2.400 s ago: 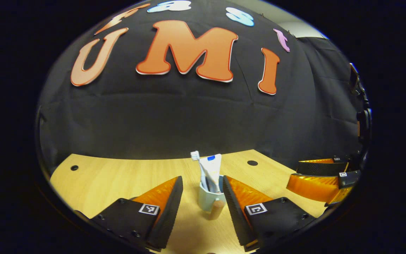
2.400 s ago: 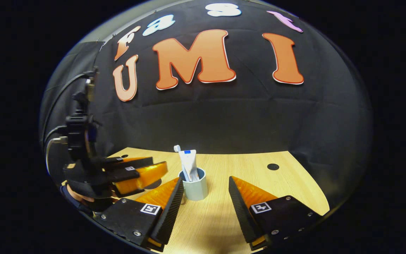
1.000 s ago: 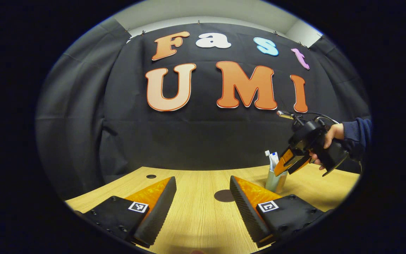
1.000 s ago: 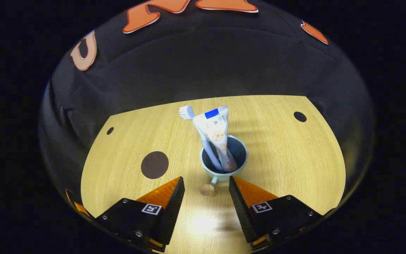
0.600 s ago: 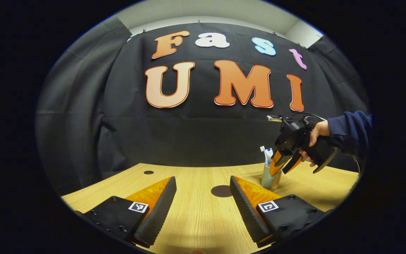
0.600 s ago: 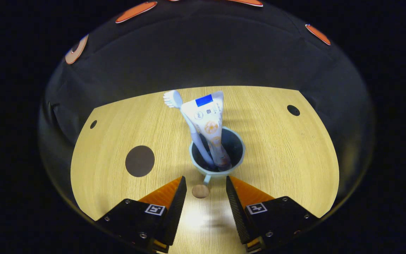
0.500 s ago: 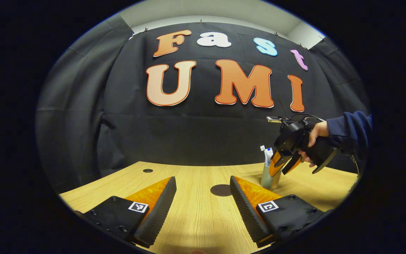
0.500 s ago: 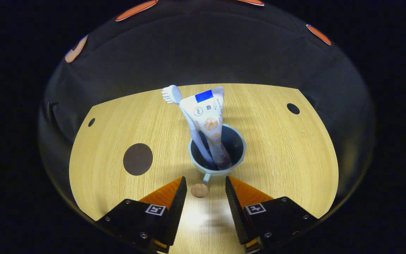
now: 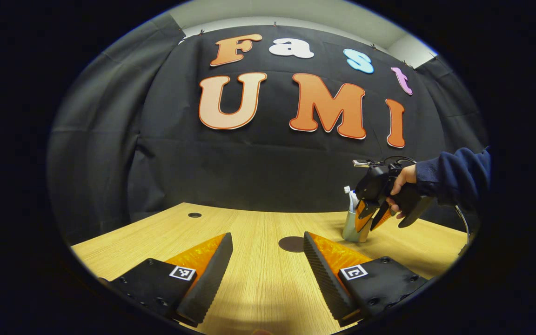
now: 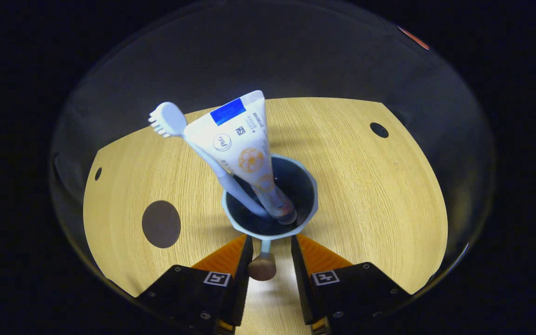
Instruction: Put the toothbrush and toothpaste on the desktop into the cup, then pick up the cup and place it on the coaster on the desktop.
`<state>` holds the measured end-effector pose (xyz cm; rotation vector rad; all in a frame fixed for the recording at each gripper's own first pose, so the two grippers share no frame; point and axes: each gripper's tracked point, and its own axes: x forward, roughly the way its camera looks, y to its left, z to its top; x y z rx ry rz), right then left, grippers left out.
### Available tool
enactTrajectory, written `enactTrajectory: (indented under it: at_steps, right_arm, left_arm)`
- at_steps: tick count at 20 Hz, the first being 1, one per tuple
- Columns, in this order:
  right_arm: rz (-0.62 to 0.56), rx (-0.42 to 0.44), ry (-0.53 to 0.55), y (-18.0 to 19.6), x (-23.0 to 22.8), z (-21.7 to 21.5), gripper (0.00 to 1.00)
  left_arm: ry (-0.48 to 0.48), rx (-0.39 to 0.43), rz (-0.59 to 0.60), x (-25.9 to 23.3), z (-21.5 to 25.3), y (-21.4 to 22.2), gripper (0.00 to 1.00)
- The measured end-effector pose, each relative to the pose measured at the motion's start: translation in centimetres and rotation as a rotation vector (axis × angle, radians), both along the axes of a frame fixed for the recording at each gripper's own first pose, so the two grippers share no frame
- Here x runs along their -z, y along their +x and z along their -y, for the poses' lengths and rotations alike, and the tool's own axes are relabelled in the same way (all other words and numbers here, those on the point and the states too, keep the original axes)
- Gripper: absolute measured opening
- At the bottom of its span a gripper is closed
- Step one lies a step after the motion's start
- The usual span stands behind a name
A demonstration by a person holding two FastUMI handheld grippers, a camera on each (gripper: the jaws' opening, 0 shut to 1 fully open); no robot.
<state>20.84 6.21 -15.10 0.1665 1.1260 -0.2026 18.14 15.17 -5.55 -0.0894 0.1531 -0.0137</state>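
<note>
The right gripper (image 10: 268, 260) has come down since a moment ago, and its jaws have narrowed around the cup handle (image 10: 262, 266), which sits between them; I cannot tell if both already press it. The cup (image 10: 270, 200) holds the toothbrush (image 10: 193, 149) and toothpaste (image 10: 242, 149), so lifting toward the coaster (image 10: 161, 224), left of the jaws on the worktop (image 10: 365, 195), seems next. The left gripper (image 9: 268, 274) hovers with jaws wide, empty.

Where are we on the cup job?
Done: toothbrush and toothpaste stand in the cup. In hand: right gripper straddles the cup's handle, not visibly clamped. Left: lift the cup onto the coaster, bare beside it. Left gripper idle, open.
</note>
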Motion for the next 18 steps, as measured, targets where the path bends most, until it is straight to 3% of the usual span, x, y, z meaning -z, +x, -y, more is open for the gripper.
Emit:
enactTrajectory:
  at_steps: [3,9,10,11,18]
  right_arm:
    - [0.012,-0.001,-0.004,0.3,-0.3,0.2,0.28]
    - [0.024,-0.054,-0.046,0.6,-0.4,1.0,0.22]
    - [0.026,-0.058,-0.043,0.6,-0.4,1.0,0.17]
    - [0.028,-0.06,-0.036,0.6,-0.5,0.9,0.2]
    - [0.08,-0.118,-0.015,1.3,-0.1,1.0,0.2]
  left_arm:
    - [-0.005,0.0,-0.012,0.2,-0.1,-0.1,0.97]
    - [-0.007,-0.008,-0.044,0.8,0.0,-0.3,0.97]
    - [-0.004,-0.009,-0.048,0.9,0.0,-0.4,0.97]
    - [0.0,-0.009,-0.049,1.0,-0.1,-0.4,0.97]
    - [0.007,-0.007,-0.052,1.3,0.0,-0.5,0.97]
